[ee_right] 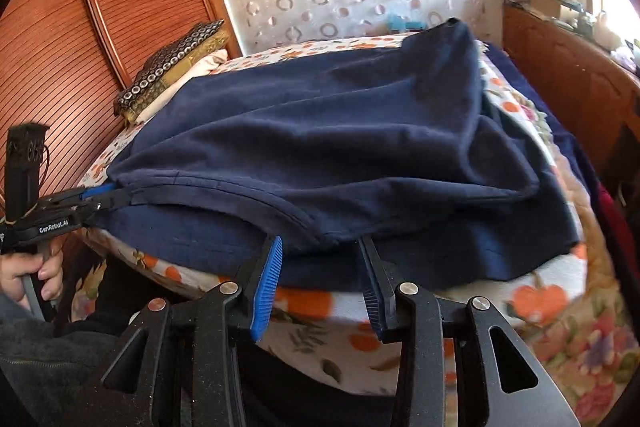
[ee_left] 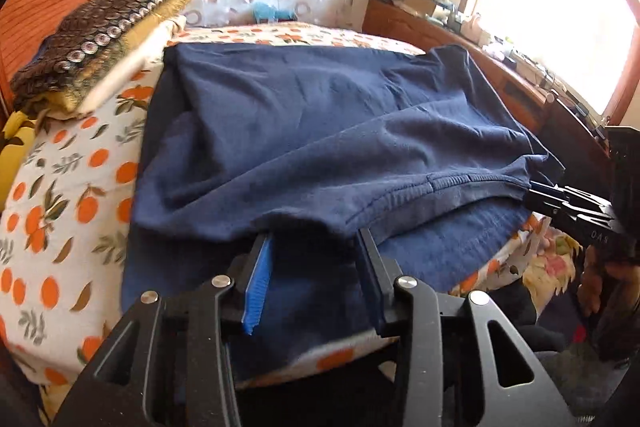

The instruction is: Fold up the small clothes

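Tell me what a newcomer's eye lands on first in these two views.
First the navy garment, spread wide over the orange-print bedsheet and filling the middle of both views. Next the two grippers at its near hem: the left gripper pinches one corner, the right gripper the other. Then the patterned cushion at the far left by the wooden headboard.

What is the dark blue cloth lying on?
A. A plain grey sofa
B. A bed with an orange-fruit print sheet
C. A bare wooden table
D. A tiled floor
B: the cloth is spread over a white sheet printed with oranges and leaves, and both grippers, left and right, hold its near edge.
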Available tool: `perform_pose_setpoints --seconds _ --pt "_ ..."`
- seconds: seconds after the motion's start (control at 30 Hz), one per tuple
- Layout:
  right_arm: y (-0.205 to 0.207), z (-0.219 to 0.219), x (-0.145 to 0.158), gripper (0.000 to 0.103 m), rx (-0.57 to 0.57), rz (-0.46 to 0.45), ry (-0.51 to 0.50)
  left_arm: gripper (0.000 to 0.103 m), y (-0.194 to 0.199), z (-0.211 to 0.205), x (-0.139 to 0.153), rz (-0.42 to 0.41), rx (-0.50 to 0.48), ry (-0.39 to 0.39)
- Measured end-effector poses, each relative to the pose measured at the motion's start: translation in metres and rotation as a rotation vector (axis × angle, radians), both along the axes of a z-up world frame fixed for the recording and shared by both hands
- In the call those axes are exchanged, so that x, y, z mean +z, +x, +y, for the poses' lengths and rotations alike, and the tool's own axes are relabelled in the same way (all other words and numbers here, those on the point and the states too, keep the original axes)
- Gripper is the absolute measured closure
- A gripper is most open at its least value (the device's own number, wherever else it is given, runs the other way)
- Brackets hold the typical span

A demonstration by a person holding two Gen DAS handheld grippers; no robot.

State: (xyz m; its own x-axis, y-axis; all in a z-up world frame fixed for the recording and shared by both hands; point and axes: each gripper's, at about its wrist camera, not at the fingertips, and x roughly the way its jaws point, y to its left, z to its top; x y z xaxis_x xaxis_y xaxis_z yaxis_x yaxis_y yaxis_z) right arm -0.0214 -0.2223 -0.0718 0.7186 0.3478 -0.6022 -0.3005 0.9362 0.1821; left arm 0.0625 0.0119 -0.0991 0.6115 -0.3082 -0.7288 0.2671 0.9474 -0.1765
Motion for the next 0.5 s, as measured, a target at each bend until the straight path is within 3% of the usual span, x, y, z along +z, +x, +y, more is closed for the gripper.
perform_pose_setpoints --seconds 0.1,0.13,0.17,0.2,0.23,0.5 --pt "0.015 0.002 -0.001 0.064 -0.001 -0.003 -0.002 0.064 0.005 -0.008 0.001 0.001 -0.017 0.008" --pt "0.017 0.003 -0.001 0.065 -0.004 -0.008 -0.012 0.074 0.007 -0.012 0.0 -0.007 -0.021 0.024" --pt "0.013 0.006 -0.001 0.082 -0.005 -0.014 -0.026 0.087 0.006 -0.017 -0.001 -0.017 -0.025 0.05" --pt "0.009 0.005 -0.001 0.092 -0.003 -0.016 -0.037 0.091 0.006 -0.02 -0.001 -0.018 -0.039 0.052" --pt "0.007 0.002 0.0 0.092 0.012 -0.015 -0.022 0.094 0.004 -0.022 0.0 -0.024 -0.042 0.056" --pt "-0.029 -0.007 0.017 0.095 0.075 -0.023 0.002 0.094 -0.034 -0.02 0.025 -0.015 -0.075 0.026"
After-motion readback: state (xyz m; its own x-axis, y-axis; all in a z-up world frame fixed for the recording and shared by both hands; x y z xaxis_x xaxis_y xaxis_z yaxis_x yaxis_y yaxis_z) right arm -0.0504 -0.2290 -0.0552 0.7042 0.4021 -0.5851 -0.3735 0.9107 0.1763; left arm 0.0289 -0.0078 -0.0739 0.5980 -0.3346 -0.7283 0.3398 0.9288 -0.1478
